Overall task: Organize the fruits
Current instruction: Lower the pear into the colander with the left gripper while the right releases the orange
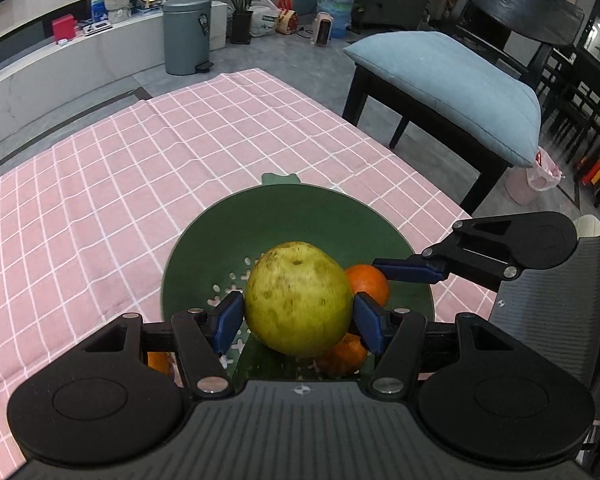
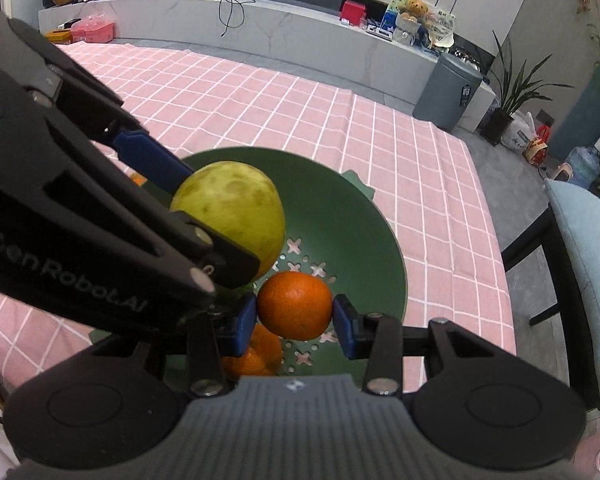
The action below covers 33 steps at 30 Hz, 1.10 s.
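A big yellow-green fruit hangs over the green perforated bowl, and my left gripper is shut on it with a blue pad against each side. Seen from the right wrist, the same fruit sits above the left part of the bowl. My right gripper is shut on an orange just right of the green fruit, low over the bowl. That orange also peeks out behind the green fruit in the left wrist view. Another orange lies in the bowl under the grippers.
A pink checked cloth covers the table. One more orange shows partly under my left gripper, near the bowl's left rim. A dark chair with a blue cushion stands past the table's right edge. A grey bin is on the floor beyond.
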Tool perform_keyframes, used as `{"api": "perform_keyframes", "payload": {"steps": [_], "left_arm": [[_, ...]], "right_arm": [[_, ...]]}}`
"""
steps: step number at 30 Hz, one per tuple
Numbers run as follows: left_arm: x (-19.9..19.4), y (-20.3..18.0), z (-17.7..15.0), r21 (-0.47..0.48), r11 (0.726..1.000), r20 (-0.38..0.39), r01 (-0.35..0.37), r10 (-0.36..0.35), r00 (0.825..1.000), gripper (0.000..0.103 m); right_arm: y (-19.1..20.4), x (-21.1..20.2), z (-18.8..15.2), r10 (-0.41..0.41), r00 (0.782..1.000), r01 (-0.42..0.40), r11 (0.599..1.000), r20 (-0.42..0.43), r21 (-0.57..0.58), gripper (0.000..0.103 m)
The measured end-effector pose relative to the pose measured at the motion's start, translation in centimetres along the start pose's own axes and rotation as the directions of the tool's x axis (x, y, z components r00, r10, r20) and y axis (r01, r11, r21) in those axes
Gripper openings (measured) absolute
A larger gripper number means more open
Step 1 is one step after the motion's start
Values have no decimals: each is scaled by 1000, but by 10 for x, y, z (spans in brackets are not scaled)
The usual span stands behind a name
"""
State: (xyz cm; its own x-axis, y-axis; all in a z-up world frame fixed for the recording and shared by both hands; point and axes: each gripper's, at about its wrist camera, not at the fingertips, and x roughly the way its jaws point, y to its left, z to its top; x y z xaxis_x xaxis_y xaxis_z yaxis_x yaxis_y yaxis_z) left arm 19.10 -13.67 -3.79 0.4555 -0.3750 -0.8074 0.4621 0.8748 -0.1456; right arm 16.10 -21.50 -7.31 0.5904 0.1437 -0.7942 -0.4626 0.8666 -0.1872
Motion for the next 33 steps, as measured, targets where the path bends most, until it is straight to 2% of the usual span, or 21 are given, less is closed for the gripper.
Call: {"api": "perform_keyframes", "payload": {"steps": [13,29,32,33], "left_arm": [[23,-2,9,-2,999,-28,43,-43,999,68],[31,5,9,-51,998,-52,41,-43,998,69],[25,4,6,-53,998,-42,38,-40,998,69],[21,4,5,-50,998,-34,38,-40,999,69]], "right_arm": [[-5,21,-7,11,998,-12,1000,-64,-13,39],[-7,23,-6,11,998,-10,1000,-67,9,39],[-5,19,-5,-3,998,3,1000,-59,1,42],[-4,16,-4,-7,998,7,1000,-55,2,49]]}}
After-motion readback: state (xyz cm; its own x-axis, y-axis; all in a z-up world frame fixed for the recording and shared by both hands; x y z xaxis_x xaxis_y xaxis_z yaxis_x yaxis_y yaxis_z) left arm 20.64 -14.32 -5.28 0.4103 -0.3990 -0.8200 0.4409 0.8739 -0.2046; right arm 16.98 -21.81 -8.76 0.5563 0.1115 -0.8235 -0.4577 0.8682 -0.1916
